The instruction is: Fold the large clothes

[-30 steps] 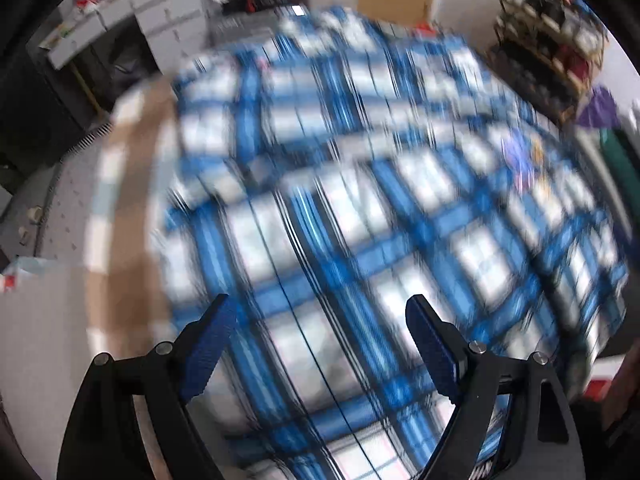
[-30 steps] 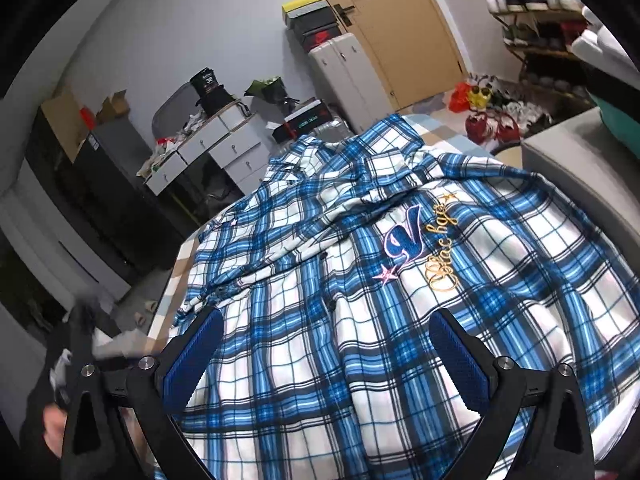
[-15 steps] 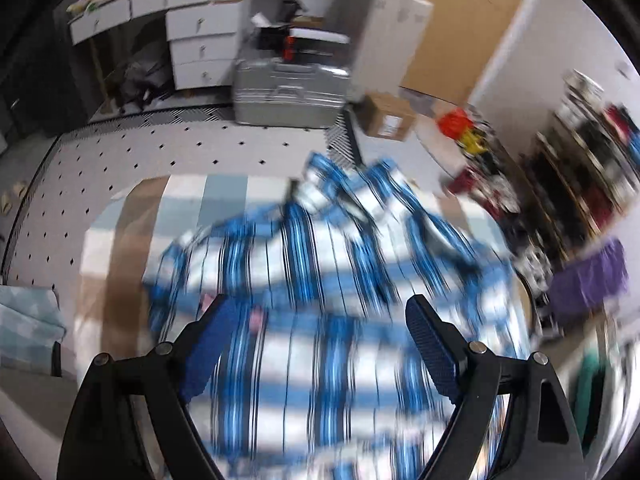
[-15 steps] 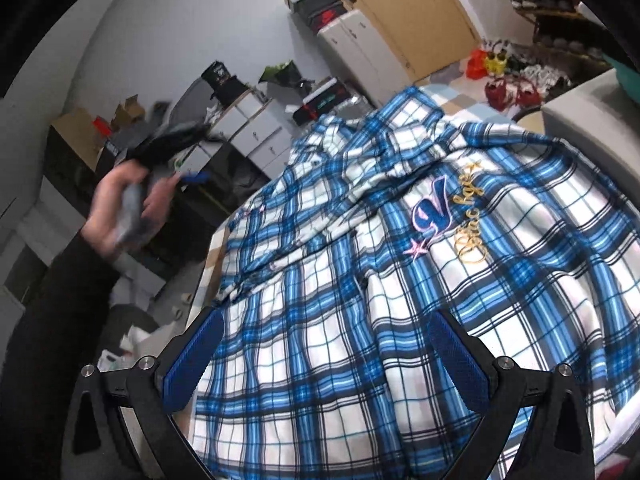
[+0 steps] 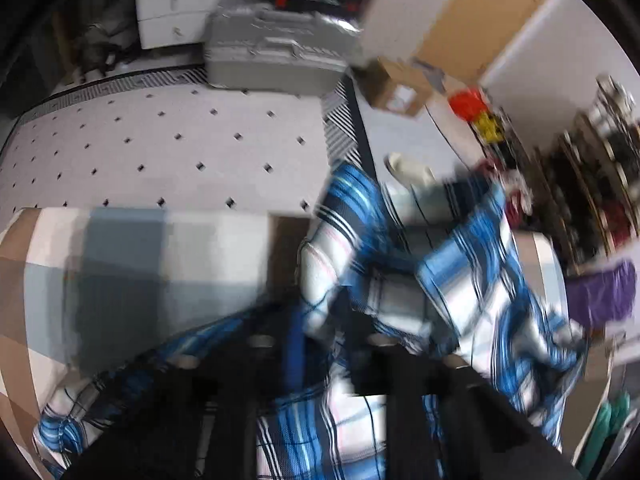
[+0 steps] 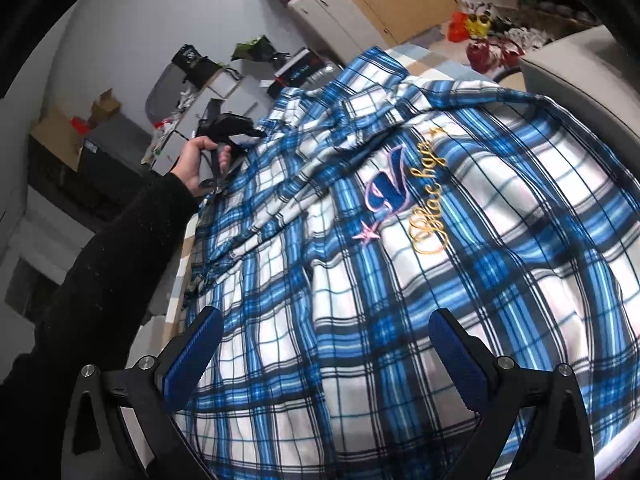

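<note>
Blurred in the left wrist view: left gripper (image 5: 320, 340) with jaws drawn nearly together, seemingly pinching the plaid shirt (image 5: 460, 300), grip unclear. Spread over the checked bed cover (image 5: 160, 248), beneath the wide-open right gripper (image 6: 324, 344). Beyond, dotted rug (image 5: 160, 152), silver case (image 5: 276, 60).

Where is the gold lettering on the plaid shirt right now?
In the right wrist view, the gold lettering sits upper right of centre on the plaid shirt, just right of the blue V and above the pink star.
</note>
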`<state>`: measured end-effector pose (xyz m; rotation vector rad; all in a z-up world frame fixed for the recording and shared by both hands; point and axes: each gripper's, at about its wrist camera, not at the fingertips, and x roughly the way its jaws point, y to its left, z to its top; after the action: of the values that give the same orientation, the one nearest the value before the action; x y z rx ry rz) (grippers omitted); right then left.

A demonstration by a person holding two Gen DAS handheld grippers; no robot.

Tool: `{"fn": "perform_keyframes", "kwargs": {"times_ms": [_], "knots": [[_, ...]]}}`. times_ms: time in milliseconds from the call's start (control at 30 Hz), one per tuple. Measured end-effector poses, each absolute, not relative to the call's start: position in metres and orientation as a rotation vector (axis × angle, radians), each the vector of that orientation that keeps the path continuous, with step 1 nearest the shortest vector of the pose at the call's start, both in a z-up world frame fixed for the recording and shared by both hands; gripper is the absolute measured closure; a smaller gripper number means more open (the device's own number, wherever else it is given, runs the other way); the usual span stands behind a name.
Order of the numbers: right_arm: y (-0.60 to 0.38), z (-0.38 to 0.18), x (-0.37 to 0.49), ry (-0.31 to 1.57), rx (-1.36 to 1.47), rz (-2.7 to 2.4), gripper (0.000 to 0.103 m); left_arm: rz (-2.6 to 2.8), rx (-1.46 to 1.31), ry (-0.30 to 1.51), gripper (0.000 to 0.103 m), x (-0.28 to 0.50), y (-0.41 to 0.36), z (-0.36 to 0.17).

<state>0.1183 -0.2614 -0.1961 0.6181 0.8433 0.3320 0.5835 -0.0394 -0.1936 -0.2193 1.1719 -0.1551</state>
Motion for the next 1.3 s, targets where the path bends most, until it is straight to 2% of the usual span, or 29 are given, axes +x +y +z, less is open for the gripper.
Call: {"fn": "perform_keyframes", "kwargs": {"times_ms": [300, 433, 533, 700, 800, 1000, 1100, 1167, 1233, 1267, 1300], "knots": [[-0.25, -0.174, 0.1, 0.744, 0.571, 0.353, 0.0, -0.41, -0.102, 0.907, 0.101, 0.448, -0.067, -0.115], [-0.246, -0.167, 0.107, 0.739, 0.547, 0.331, 0.0, -0.51, -0.013, 0.845, 0.101, 0.382, -0.071, -0.102], [-0.251, -0.14, 0.122, 0.702, 0.534, 0.342, 0.0, -0.549, 0.005, 0.838, 0.101, 0.356, -0.066, -0.105], [-0.237, -0.072, 0.216, 0.661, 0.313, 0.301, 0.0, -0.585, 0.021, 0.856, 0.101, 0.34, -0.059, -0.118], [-0.209, -0.059, 0.288, 0.659, 0.206, 0.321, 0.0, -0.612, -0.003, 0.853, 0.101, 0.355, -0.059, -0.121], [-0.151, -0.095, 0.429, 0.9, 0.128, 0.335, 0.001, -0.635, -0.073, 0.889, 0.101, 0.364, -0.054, -0.134], [-0.132, -0.114, 0.46, 0.97, 0.141, 0.338, 0.001, -0.658, -0.079, 0.883, 0.101, 0.363, -0.053, -0.138], [-0.112, -0.128, 0.473, 1.002, 0.04, 0.309, 0.001, -0.68, -0.087, 0.889, 0.101, 0.362, -0.054, -0.14], [-0.099, -0.138, 0.479, 1.004, -0.068, 0.225, 0.007, -0.701, -0.092, 0.895, 0.101, 0.362, -0.054, -0.142], [-0.098, -0.143, 0.483, 1.009, -0.073, 0.204, 0.025, -0.697, -0.09, 0.895, 0.101, 0.362, -0.053, -0.142], [-0.1, -0.143, 0.486, 1.014, -0.062, 0.202, 0.057, -0.693, -0.1, 0.899, 0.101, 0.363, -0.052, -0.142]]}}
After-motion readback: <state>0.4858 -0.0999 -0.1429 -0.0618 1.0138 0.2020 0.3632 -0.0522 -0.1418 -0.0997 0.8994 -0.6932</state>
